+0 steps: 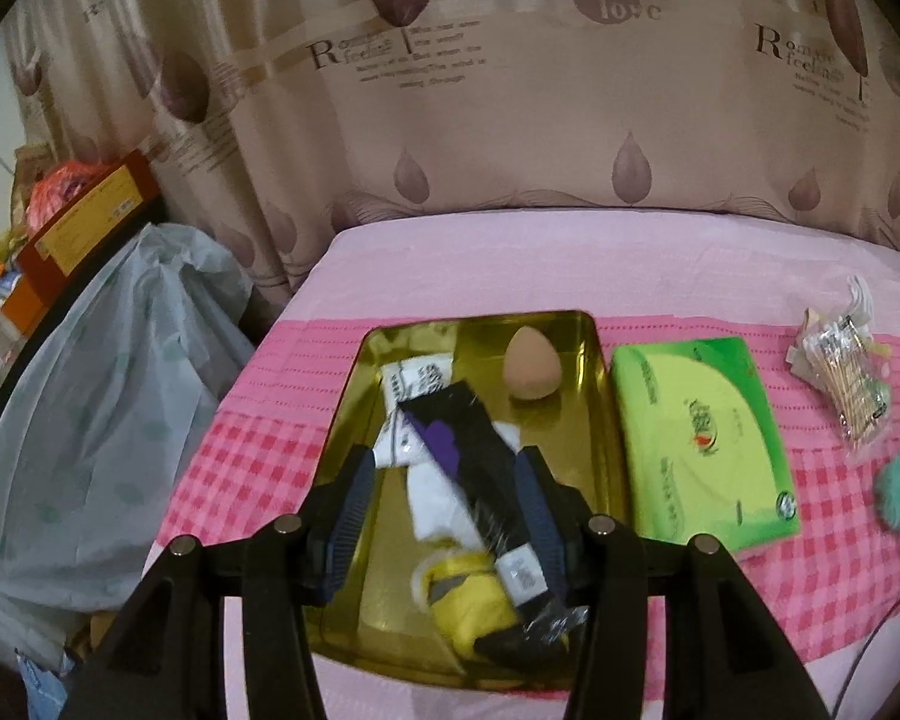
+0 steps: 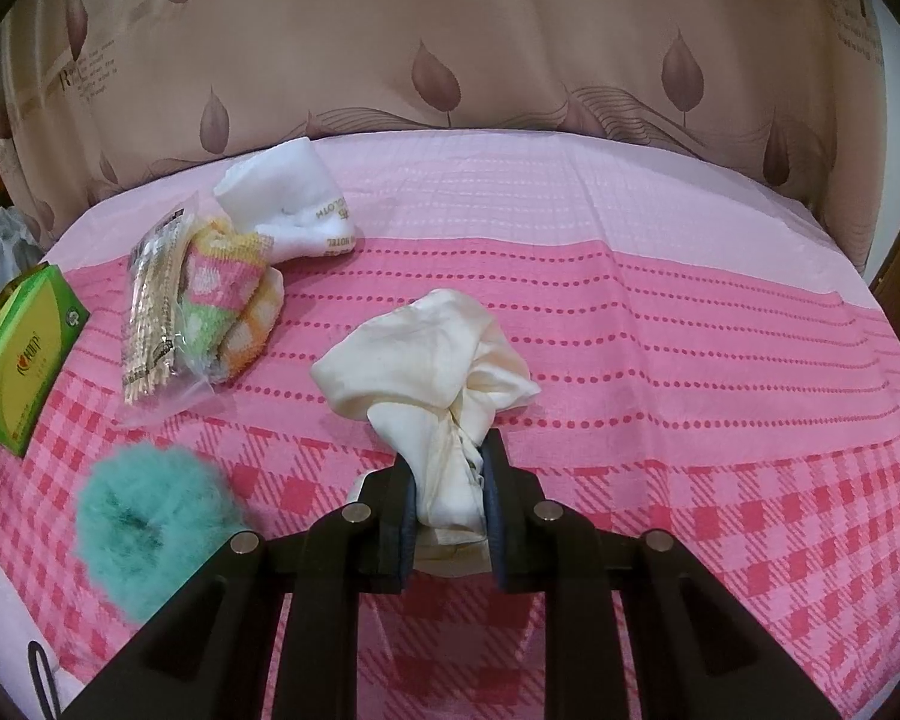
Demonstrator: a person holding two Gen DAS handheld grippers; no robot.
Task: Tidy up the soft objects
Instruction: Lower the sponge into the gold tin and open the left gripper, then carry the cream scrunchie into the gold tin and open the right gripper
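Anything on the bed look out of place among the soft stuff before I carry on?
Yes: a clear bag of wooden sticks lies against the colourful knit cloth, and a green tissue pack lies beside the gold tray. Neither looks like a loose soft item. Nothing appears spilled or damaged.

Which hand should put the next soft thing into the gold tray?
Probably the right. Its tool is already shut on the cream cloth. The left tool hangs open over the gold tray, holding nothing.
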